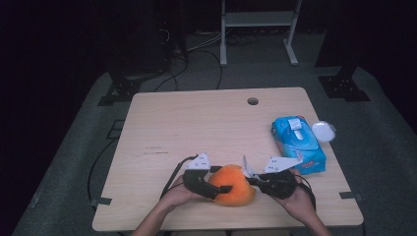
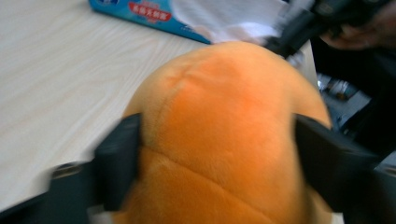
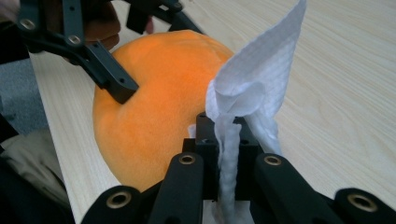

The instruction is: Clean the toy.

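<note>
— Where's the orange plush toy [image 1: 235, 185] now?

— Near the front edge of the surface [image 1: 196, 123], a little right of its middle. The left hand-held gripper [image 1: 222, 189] has its jaws clamped on either side of it, pressing into the fur.

— And the other one?

— The right hand-held gripper [image 1: 251, 178] is closed on a white wipe [image 3: 254, 88], which stands up from the jaws just beside the toy. The blue wipe pack [image 1: 298, 144] lies by the right edge, with a white lid [image 1: 323, 131] next to it.

— What could go wrong?

— The toy is soft and round, so a hard rub might roll it out of the clamp. The wipe looks pinched by a thin twisted strip, though the close view is blurry; dragging it could pull it free or tear it.
</note>
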